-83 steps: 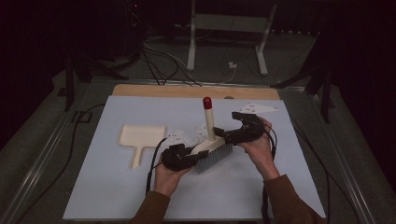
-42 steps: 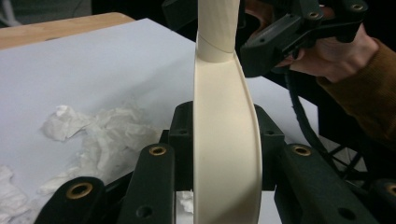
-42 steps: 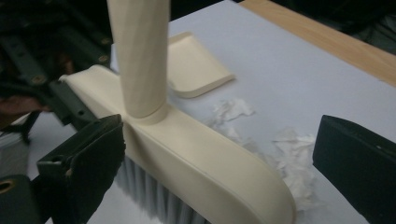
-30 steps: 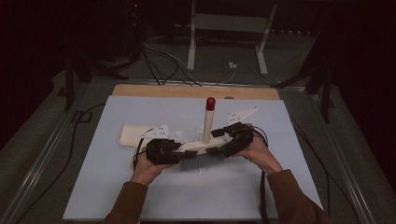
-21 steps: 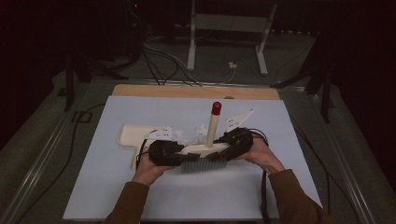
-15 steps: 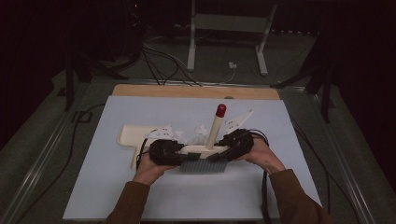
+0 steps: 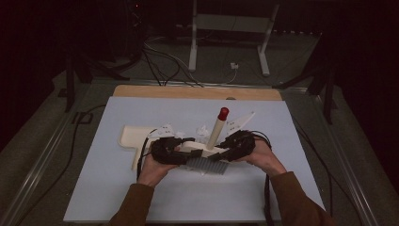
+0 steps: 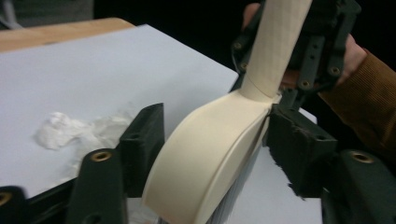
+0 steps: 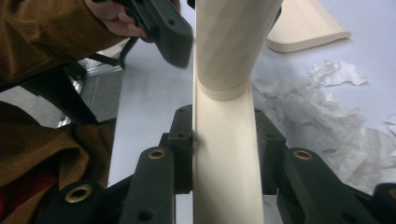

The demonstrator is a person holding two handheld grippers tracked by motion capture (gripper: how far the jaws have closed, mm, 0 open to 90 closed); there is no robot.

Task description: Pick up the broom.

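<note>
Both grippers, left gripper (image 7: 181, 149) and right gripper (image 7: 225, 151), have their jaws pinching the cream hand brush (image 7: 207, 149) mid-bench, beside the dustpan (image 7: 131, 137) and paper scraps (image 9: 327, 116).

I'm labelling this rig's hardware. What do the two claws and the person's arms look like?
Both the left claw and the right claw are black, with blocky jaws and brass-coloured screw inserts. A black cable trails from each. The left sleeve and the right sleeve are brown ribbed fabric.
</note>
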